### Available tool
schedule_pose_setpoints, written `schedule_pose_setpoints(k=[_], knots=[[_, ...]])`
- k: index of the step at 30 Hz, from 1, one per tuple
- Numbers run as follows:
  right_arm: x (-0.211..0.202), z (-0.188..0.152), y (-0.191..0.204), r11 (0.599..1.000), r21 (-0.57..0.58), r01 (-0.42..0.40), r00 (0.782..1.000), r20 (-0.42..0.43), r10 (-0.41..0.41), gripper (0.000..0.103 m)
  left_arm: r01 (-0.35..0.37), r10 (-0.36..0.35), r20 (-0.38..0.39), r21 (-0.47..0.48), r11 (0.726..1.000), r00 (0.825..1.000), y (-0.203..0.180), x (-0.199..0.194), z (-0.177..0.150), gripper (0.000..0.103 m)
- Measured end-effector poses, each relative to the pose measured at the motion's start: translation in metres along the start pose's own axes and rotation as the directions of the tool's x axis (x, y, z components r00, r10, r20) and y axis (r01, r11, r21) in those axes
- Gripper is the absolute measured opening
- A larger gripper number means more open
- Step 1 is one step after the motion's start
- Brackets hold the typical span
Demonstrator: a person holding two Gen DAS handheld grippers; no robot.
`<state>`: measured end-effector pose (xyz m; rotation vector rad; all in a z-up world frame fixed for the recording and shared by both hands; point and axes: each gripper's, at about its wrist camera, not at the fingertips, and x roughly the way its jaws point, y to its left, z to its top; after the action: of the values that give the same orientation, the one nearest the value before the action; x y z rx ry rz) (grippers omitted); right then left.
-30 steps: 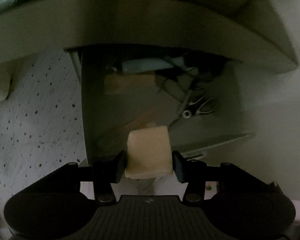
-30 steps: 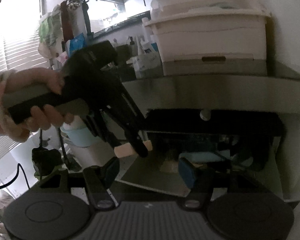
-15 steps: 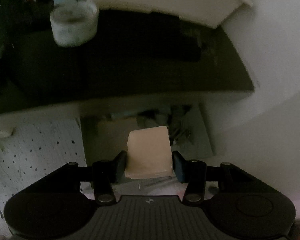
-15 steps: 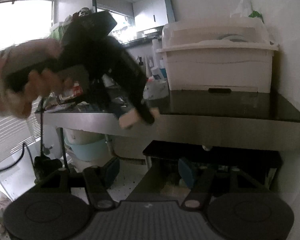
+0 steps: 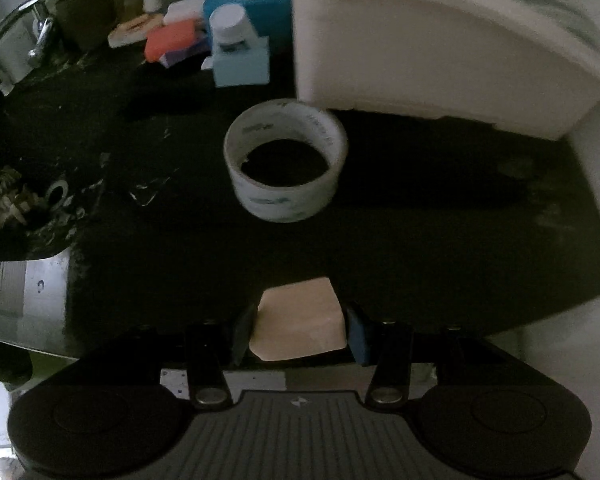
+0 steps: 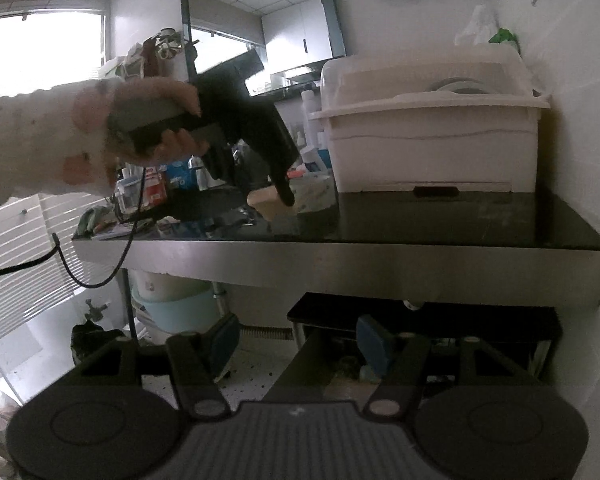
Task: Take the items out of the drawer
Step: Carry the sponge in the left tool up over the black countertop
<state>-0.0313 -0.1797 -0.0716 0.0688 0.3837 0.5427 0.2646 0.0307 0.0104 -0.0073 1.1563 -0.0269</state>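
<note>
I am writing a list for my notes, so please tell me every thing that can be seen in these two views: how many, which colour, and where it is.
beige block: 1, beige, held over the near edge of the counter
tape roll: 1, white, lying flat mid-counter
counter: 1, black top with steel front, against the wall
storage box: 1, white, with lid, at the counter's right end
blue box: 1, light blue, behind the tape roll
drawer: 1, dark, open under the counter
basin: 1, pale blue, under the counter at left
left gripper: 1, black, shut on the block
right gripper: 1, black, open, before the drawer
</note>
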Motion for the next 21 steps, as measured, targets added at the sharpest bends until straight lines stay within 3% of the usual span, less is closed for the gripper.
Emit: schedule_pose_setpoints(k=[17,21], knots=[[0.006,0.0,0.0,1.0,0.011,-0.009,1.0,-0.014,0.009,0.065,-0.068,0.068,0.007,0.039,0.997,0.998,-0.011,0.024,0.004,0.048],[0.009,0.0,0.0,1.0,0.015,-0.01,1.0,-0.018,0.01,0.065,-0.056,0.057,-0.008,0.04,0.998,0.998,-0.008,0.026,0.007,0.048]])
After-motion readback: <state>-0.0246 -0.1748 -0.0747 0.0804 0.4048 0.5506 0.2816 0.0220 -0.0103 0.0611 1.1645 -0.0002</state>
